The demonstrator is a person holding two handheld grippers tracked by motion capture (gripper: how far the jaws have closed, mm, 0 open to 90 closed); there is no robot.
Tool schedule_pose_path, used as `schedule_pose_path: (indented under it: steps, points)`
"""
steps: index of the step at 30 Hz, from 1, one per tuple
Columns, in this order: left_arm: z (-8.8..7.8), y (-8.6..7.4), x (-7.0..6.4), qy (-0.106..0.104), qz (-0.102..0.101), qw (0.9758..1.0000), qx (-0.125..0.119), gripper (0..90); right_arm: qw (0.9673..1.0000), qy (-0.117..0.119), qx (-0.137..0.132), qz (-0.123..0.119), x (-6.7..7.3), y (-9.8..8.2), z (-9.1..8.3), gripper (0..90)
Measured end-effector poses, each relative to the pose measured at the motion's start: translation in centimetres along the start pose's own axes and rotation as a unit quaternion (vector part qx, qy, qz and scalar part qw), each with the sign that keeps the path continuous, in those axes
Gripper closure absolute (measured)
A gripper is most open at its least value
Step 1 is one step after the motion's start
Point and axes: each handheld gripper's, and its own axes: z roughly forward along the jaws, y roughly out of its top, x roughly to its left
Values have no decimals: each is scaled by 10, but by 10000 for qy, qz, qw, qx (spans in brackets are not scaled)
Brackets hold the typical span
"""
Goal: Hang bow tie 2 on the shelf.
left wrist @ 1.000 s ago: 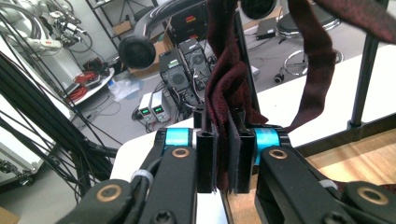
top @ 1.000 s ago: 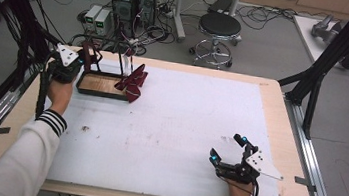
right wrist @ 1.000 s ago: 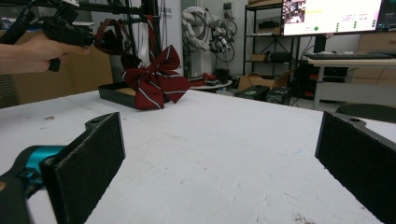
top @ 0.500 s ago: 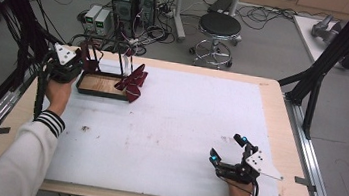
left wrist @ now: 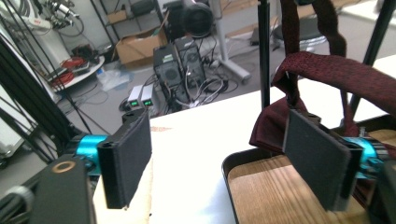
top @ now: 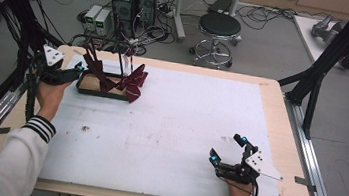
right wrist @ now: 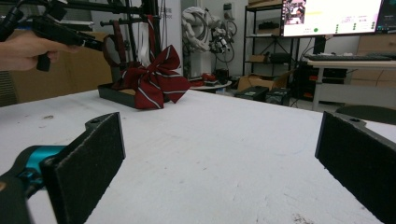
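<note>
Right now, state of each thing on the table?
Left tongs: open, jaws just been opening, nothing between them.
Right tongs: open, empty, low over the white table cover.
Dark red striped bow tie: draped over the edge of the black-rimmed wooden tray.
Dark red strap: hanging from the black stand.

Each gripper: black body, flat black fingers (left wrist: 126,161) on teal mounts, grey three-cornered top plate, trailing black cable. Sleeves: light grey, cuffs striped black and white.
</note>
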Motion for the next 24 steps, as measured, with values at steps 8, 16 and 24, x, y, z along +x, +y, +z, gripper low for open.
schedule_pose_path:
  steps: [8, 16, 24]
  points:
    - [-28, -9, 9, -883, -115, 9937, -677, 188, 10000, -32, -45, -46, 1, -1, -1, 6]
    - [-68, -24, -1, -2155, -112, 9657, -1446, 167, 9999, -50, -73, -57, 1, -1, -1, 6]
    - [-109, -50, -10, -2704, -347, 9426, -1931, 165, 9998, -93, -105, -111, 2, -1, -2, 6]
